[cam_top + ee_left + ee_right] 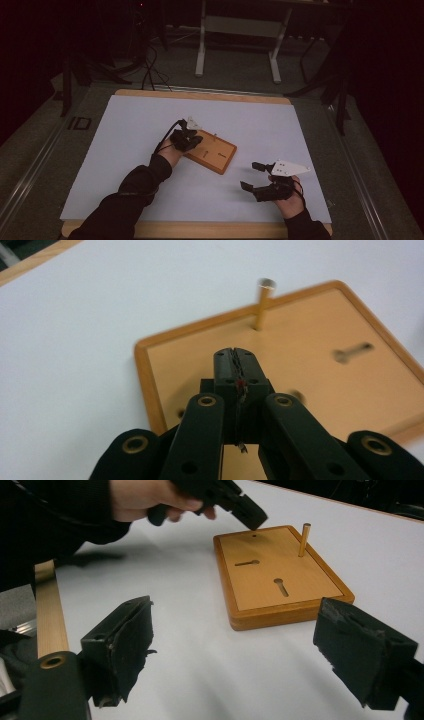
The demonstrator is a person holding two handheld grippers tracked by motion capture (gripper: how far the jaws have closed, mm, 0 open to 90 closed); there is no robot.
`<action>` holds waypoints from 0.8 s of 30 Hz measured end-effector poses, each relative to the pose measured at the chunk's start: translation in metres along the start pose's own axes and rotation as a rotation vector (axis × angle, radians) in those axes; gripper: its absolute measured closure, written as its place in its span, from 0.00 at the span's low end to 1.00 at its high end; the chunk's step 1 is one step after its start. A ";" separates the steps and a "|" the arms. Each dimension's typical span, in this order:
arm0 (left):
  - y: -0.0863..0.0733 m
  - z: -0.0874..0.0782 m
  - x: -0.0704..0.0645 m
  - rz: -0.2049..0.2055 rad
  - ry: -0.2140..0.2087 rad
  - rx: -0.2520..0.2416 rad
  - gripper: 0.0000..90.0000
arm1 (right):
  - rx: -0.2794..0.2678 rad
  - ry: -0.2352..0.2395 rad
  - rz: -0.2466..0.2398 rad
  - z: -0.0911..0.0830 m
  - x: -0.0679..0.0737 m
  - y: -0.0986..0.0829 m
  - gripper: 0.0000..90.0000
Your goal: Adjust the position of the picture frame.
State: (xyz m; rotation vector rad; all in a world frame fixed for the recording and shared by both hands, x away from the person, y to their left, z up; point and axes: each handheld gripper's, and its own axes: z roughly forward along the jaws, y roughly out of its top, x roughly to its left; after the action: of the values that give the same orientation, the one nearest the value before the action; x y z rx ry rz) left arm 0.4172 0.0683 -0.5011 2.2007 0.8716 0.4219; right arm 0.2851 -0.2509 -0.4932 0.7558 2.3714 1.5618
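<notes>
Left gripper [186, 138] hangs over the near left corner of the wooden peg board [212, 151], which lies about mid-tabletop, and its jaws are pressed together on what looks like a thin dark sliver, too small for me to name. Right gripper [257, 179] waits near the front right of the tabletop, well apart from the board, jaws spread wide and holding nothing. One brass peg [262, 305] stands upright at the board's far edge, so I'd judge the work is at the placing stage, calling for a steady lowering toward a hole [253, 536].
</notes>
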 end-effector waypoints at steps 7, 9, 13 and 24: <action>0.010 0.018 0.019 -0.018 0.040 -0.014 1.00 | 0.009 0.001 -0.007 0.001 -0.001 -0.001 0.18; 0.014 0.023 0.024 -0.029 0.050 -0.023 1.00 | 0.007 -0.001 -0.006 0.002 -0.002 -0.002 0.18; 0.024 0.036 0.034 -0.021 0.064 -0.007 1.00 | 0.016 0.002 -0.004 0.005 -0.003 -0.004 0.18; 0.026 0.065 0.039 -0.003 0.097 0.073 1.00 | 0.008 -0.001 -0.004 0.002 -0.006 -0.005 0.18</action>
State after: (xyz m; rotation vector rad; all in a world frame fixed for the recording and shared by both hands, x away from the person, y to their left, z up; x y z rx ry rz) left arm 0.4905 0.0496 -0.5256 2.2606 0.9561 0.5060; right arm 0.2894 -0.2541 -0.4987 0.7527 2.3791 1.5510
